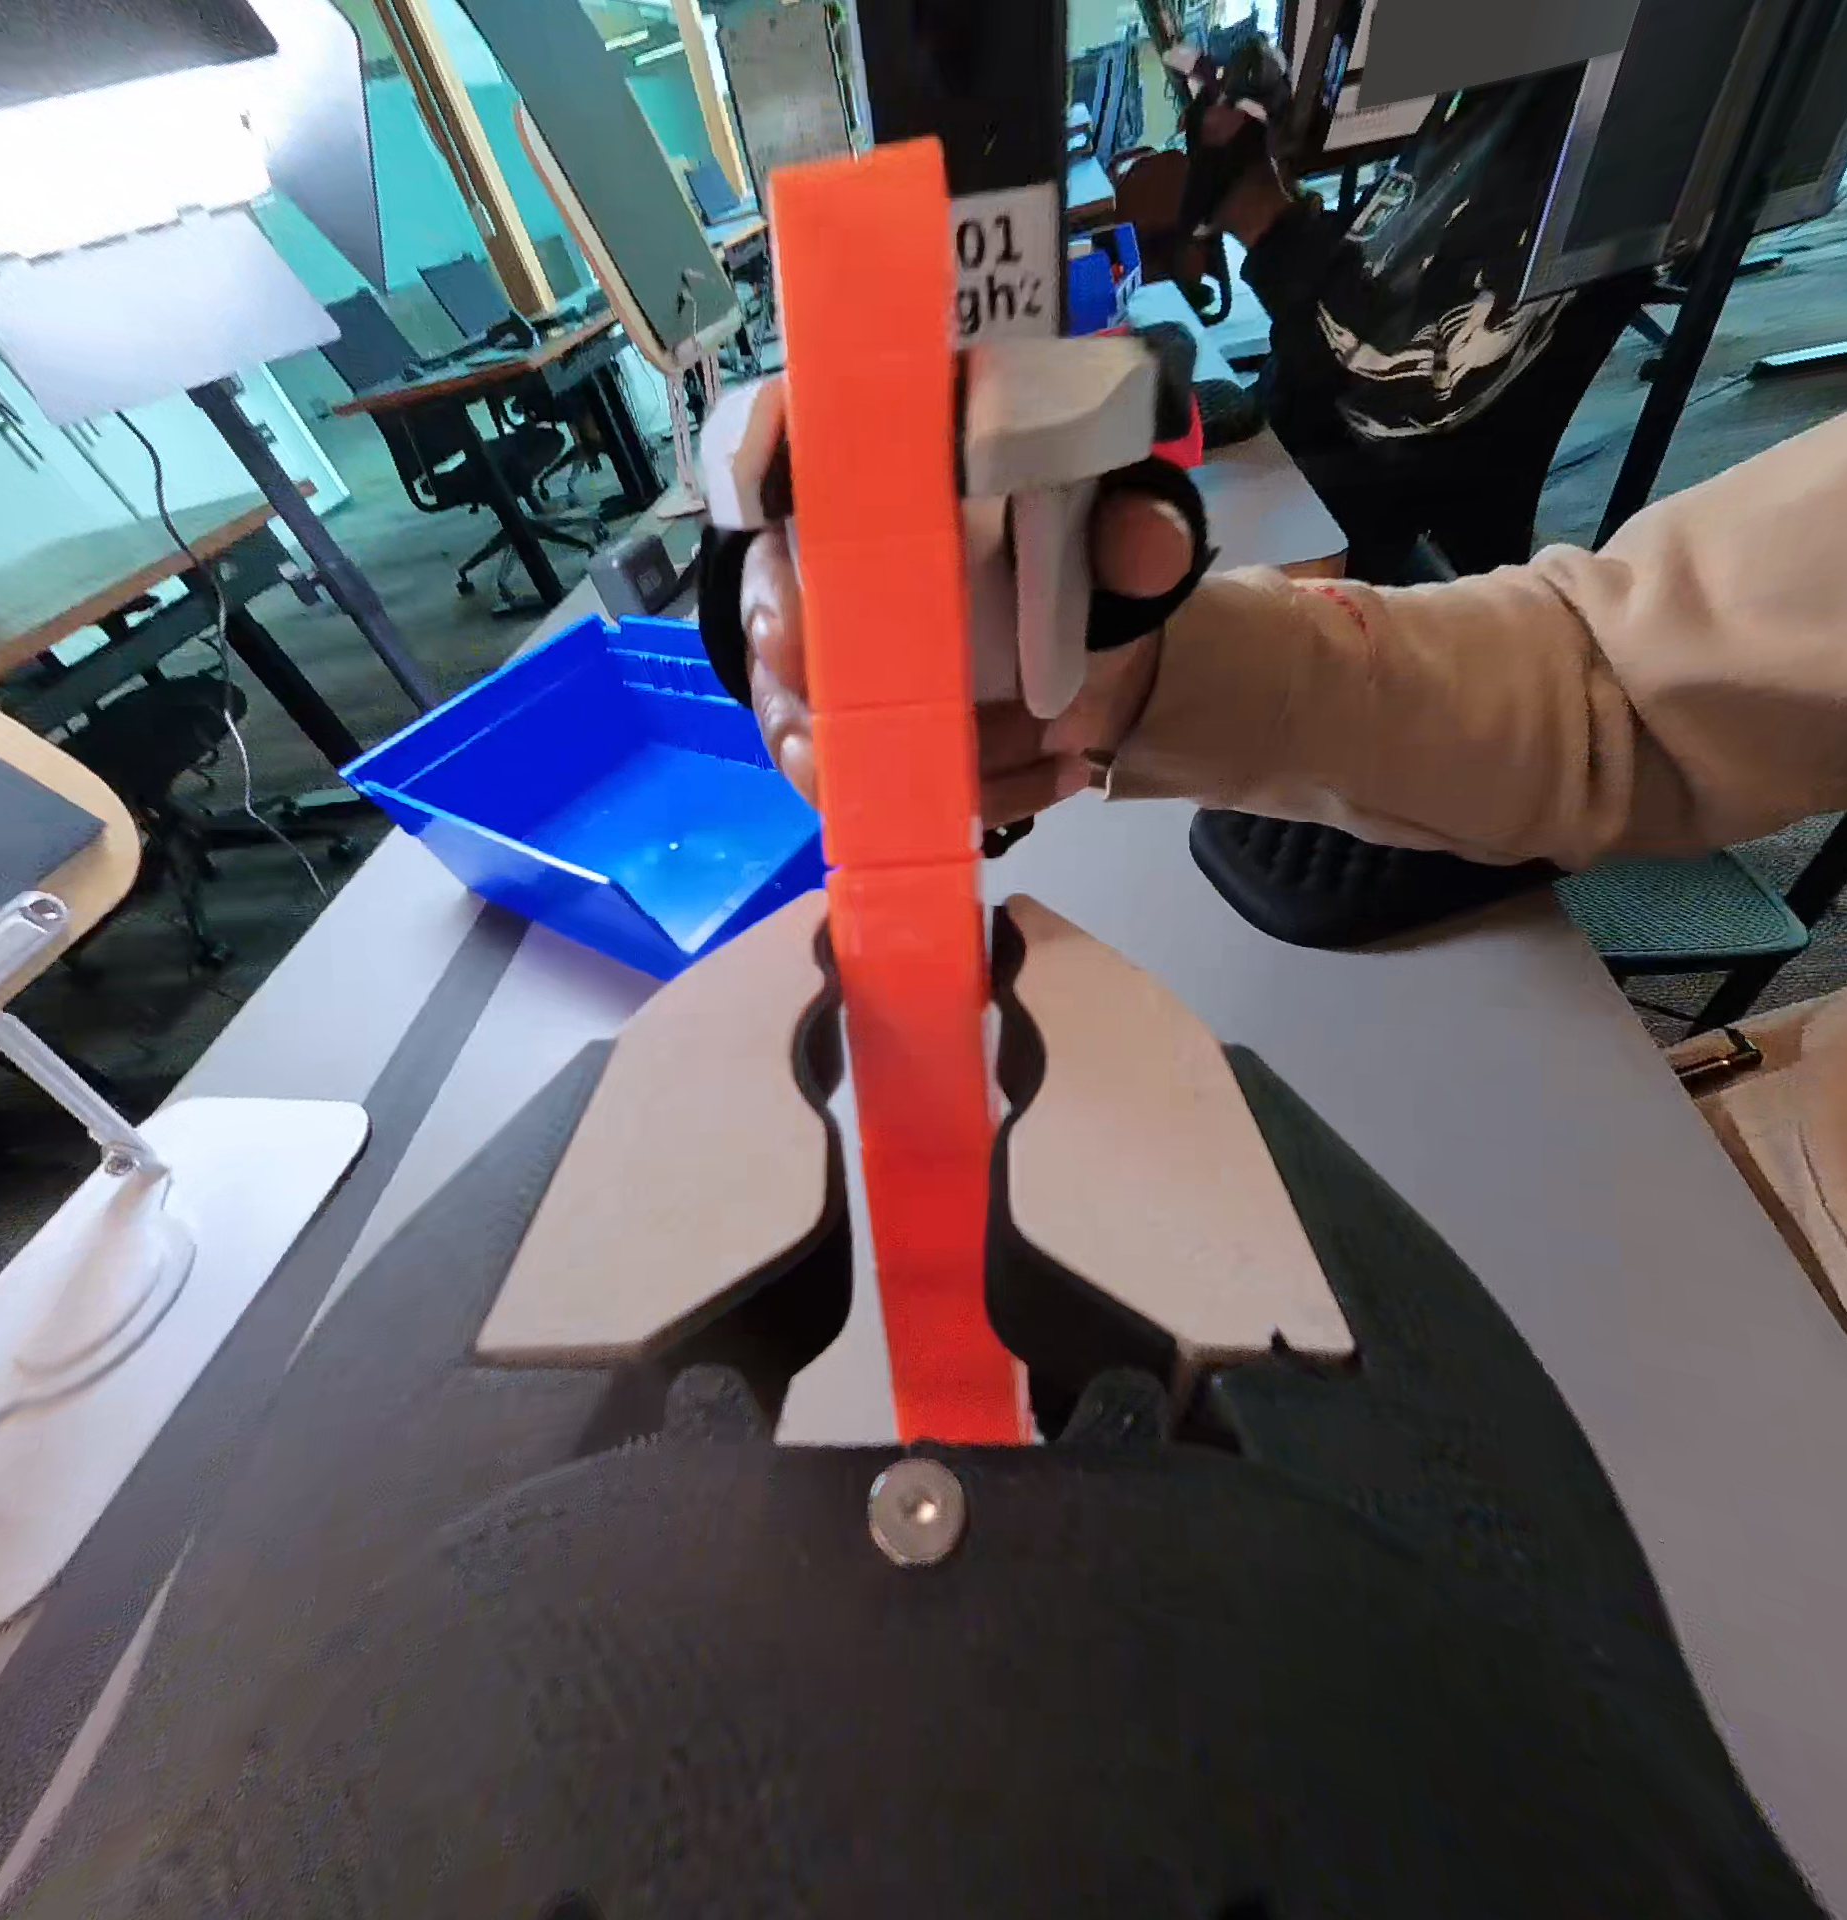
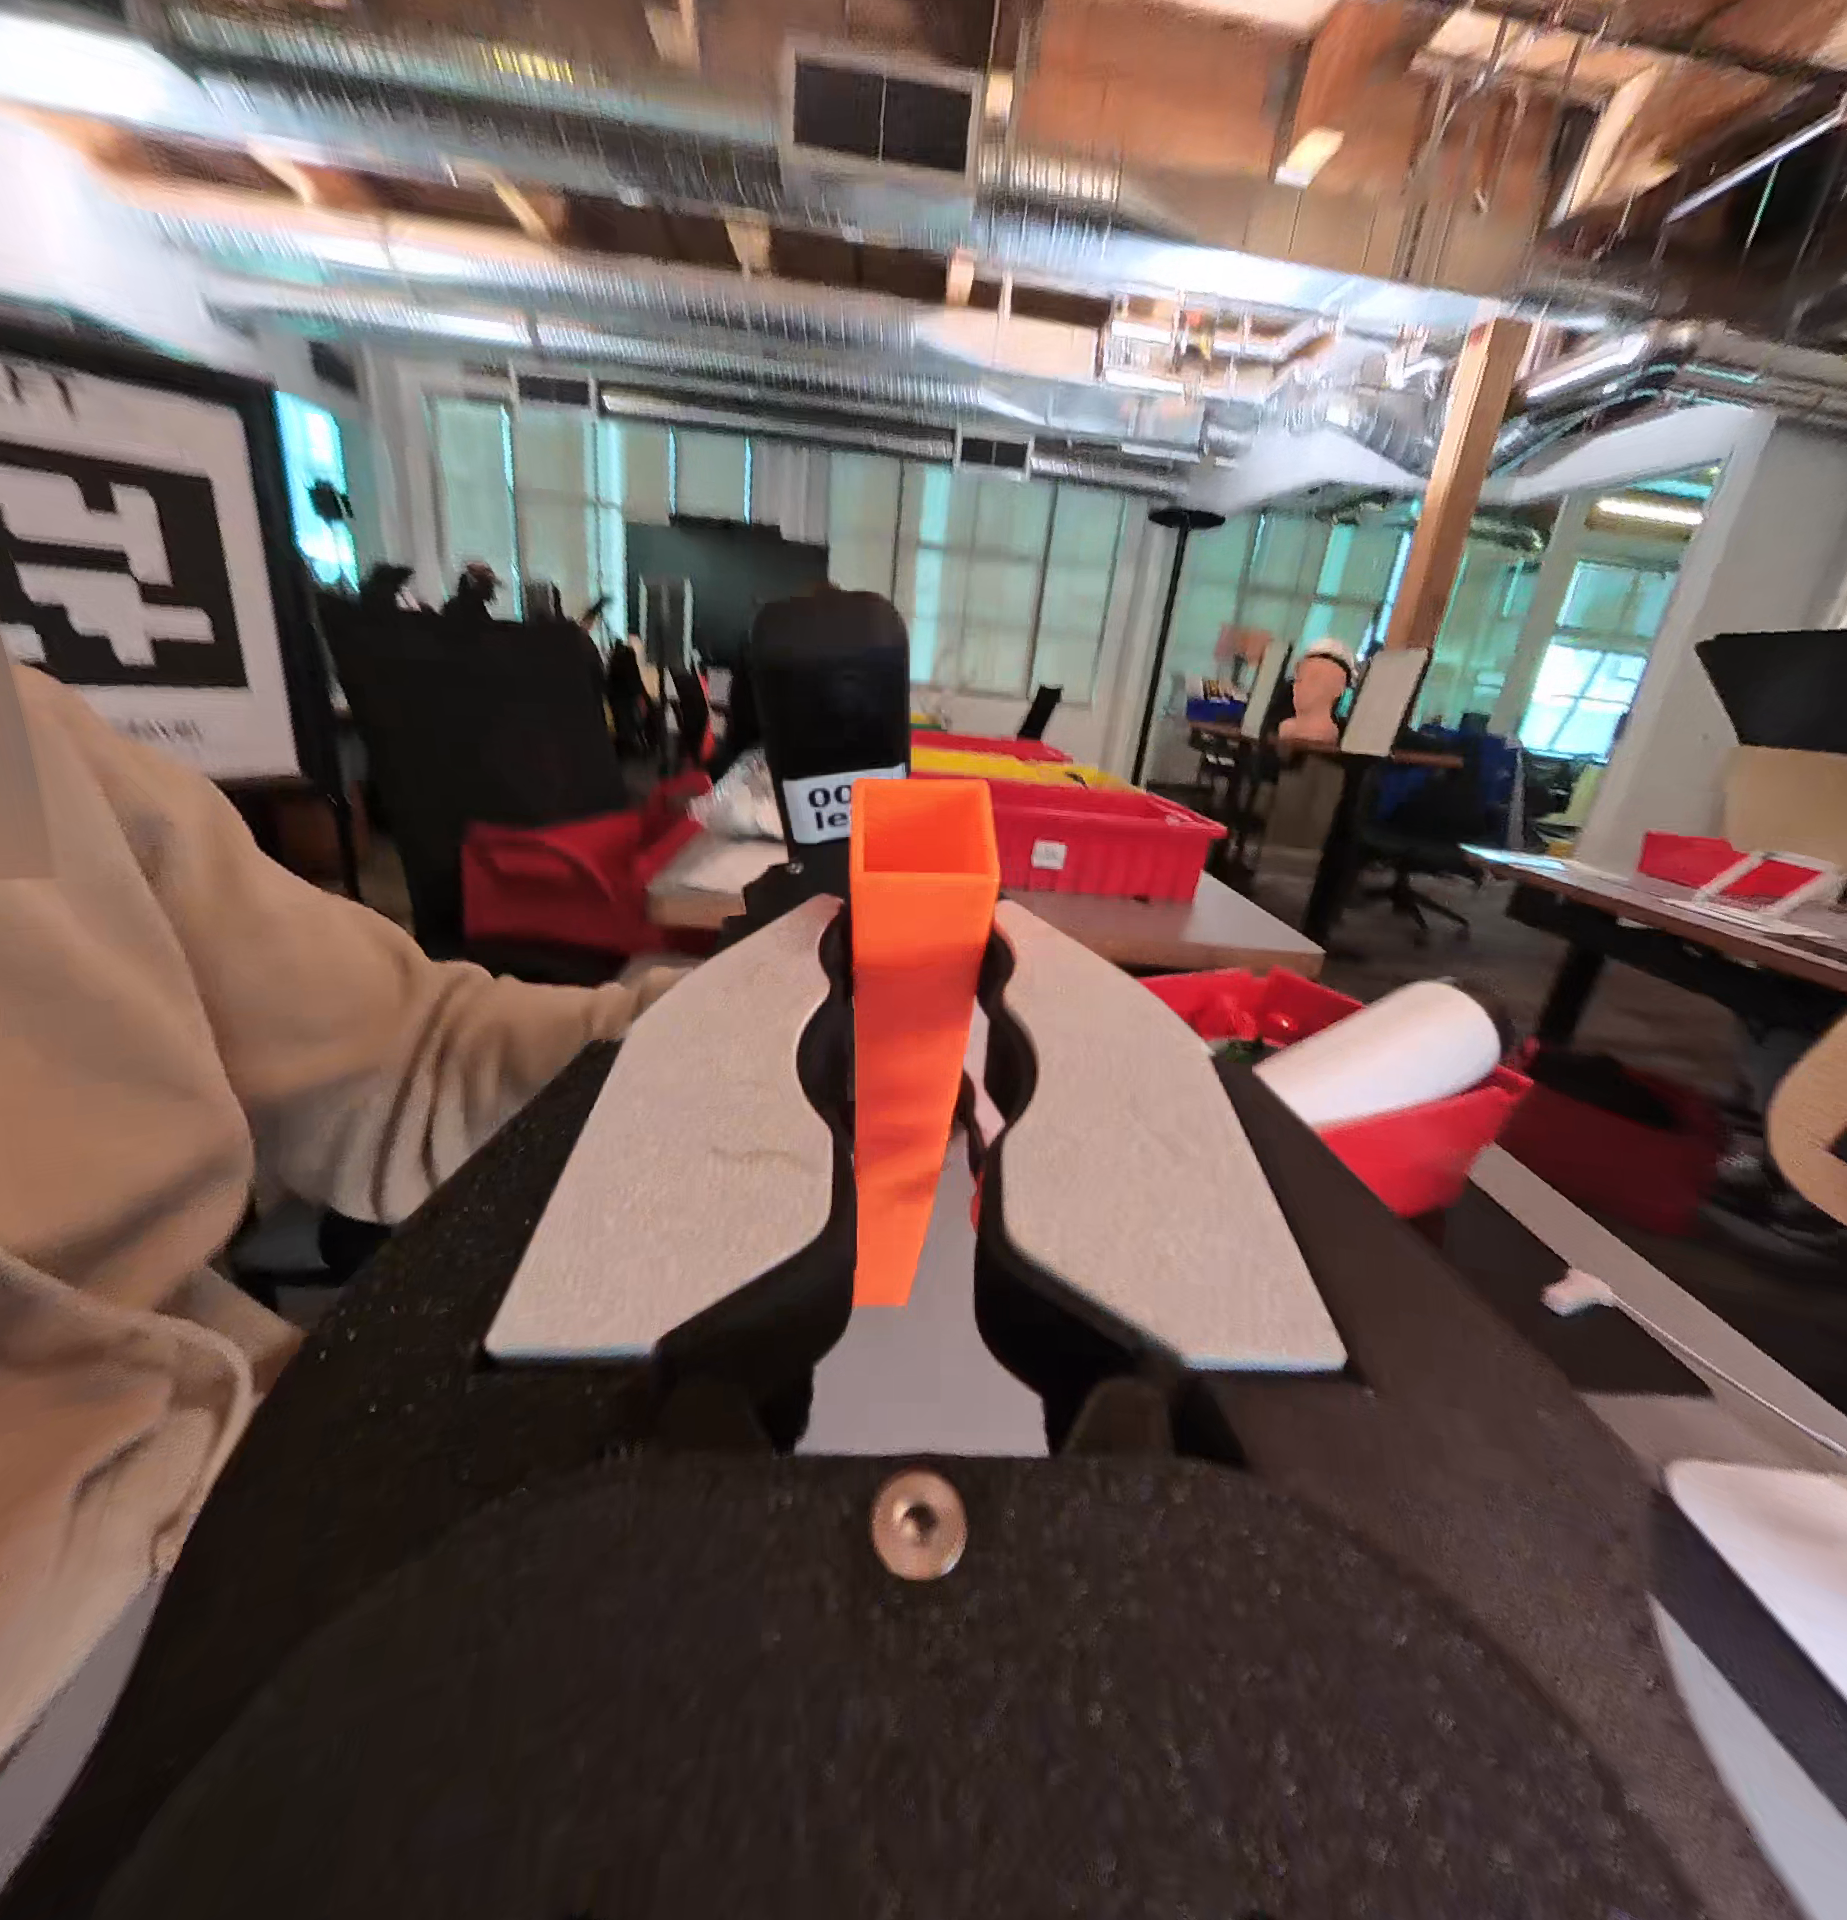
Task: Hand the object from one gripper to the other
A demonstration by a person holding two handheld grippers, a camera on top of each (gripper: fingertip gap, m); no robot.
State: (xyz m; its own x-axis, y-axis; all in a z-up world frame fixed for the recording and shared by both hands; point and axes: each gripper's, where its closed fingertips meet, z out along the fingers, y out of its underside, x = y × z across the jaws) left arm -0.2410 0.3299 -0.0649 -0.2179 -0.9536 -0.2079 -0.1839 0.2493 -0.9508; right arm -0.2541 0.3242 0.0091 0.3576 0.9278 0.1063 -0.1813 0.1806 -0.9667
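A long orange square bar (image 1: 877, 520), hollow at its end (image 2: 924, 883), is held in the air over the grey table (image 1: 1314, 1091). My left gripper (image 1: 914, 920) is shut on its lower part, and the bar rises upright from between the fingers. My right gripper (image 2: 919, 925) is shut on the bar near its open end. In the left wrist view, the right gripper's white fingers (image 1: 1054, 426) clamp the bar higher up, held by a hand in a beige sleeve (image 1: 1470, 707). The left gripper's black body (image 2: 831, 707) shows behind the bar in the right wrist view.
An open blue bin (image 1: 586, 821) sits on the table behind and left of the bar. A white stand base (image 1: 119, 1299) is at the left edge and a black pad (image 1: 1366, 883) is at the right. Red bins (image 2: 1418, 1143) and a white roll (image 2: 1386, 1049) lie to the right. My hands' fingertips stand some 7 cm from each other.
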